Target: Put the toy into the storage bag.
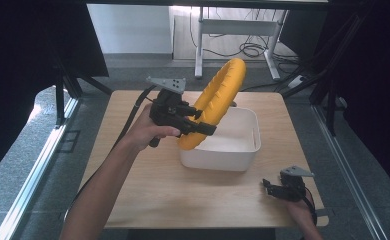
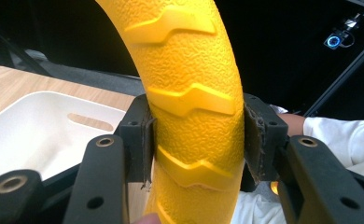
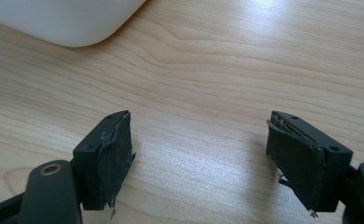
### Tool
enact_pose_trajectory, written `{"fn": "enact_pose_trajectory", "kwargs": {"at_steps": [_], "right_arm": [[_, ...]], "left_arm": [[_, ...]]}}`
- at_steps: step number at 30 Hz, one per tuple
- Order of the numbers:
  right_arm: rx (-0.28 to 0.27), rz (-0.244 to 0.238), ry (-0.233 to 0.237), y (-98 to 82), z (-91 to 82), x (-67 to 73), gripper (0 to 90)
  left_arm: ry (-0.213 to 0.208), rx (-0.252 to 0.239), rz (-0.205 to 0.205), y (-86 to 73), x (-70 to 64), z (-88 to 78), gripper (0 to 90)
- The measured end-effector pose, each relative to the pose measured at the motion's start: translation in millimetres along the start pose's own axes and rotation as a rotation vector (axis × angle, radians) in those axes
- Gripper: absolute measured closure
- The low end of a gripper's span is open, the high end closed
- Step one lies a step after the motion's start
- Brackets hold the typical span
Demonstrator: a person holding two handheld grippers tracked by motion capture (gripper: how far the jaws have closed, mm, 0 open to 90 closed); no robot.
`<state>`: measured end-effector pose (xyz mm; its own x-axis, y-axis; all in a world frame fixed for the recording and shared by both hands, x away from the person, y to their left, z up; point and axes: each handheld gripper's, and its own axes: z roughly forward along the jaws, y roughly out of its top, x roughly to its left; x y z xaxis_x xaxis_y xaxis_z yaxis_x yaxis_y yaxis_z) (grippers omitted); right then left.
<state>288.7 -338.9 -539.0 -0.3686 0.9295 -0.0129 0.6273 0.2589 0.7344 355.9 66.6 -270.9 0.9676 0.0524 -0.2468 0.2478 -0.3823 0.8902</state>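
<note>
**Yellow ring held over a white bin**

My left gripper (image 1: 206,126) is clamped on a large yellow ring (image 1: 218,100), its pads (image 2: 145,140) pressed against both sides. The ring has a pebbled surface with raised zigzag ridges, and it stands tilted, its lower part inside the white bin (image 1: 243,155) on the wooden desk (image 1: 148,190). My right gripper (image 3: 201,158) rests near the desk's front right corner, jaws spread apart, holding nothing.

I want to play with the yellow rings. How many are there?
1. The ring is held upright by the left tool, its lower end inside the white bin. More could be hidden in the bin.
</note>
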Motion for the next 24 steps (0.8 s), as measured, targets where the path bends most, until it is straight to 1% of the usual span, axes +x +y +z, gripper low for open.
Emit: {"fn": "enact_pose_trajectory", "kwargs": {"at_steps": [6, 11, 14, 16, 20, 21, 22, 24], "right_arm": [[0.000, 0.002, -0.001, -0.6, -0.6, -1.1, 22.8], [-0.001, 0.002, -0.002, -0.6, -0.3, -0.9, 22.9], [-0.001, 0.002, -0.003, -0.7, -0.4, -0.8, 22.9], [-0.001, 0.003, -0.004, -0.9, -0.5, -0.9, 22.8], [0.000, 0.002, -0.006, -1.3, -1.3, -1.2, 22.8], [0.000, 0.002, -0.006, -1.3, -1.3, -1.2, 22.8], [0.000, 0.007, -0.009, -1.6, -1.7, -0.9, 22.8], [-0.001, 0.010, -0.013, -1.9, -2.1, -0.4, 22.9]], "left_arm": [[-0.016, 0.001, 0.001, -0.5, 3.4, 1.2, 51.2], [-0.015, 0.014, 0.010, 1.5, 4.9, 2.8, 51.1], [-0.031, 0.023, 0.024, 3.6, 5.5, 5.4, 51.1], [-0.045, 0.023, 0.015, 4.2, 6.3, 6.6, 51.1], [-0.068, 0.043, 0.023, 6.3, 9.2, 8.9, 51.1], [-0.068, 0.043, 0.023, 6.3, 9.2, 8.9, 51.1], [-0.082, 0.047, 0.016, 7.4, 11.6, 8.9, 51.1], [-0.097, 0.055, 0.019, 8.8, 14.9, 7.2, 51.0]]}}
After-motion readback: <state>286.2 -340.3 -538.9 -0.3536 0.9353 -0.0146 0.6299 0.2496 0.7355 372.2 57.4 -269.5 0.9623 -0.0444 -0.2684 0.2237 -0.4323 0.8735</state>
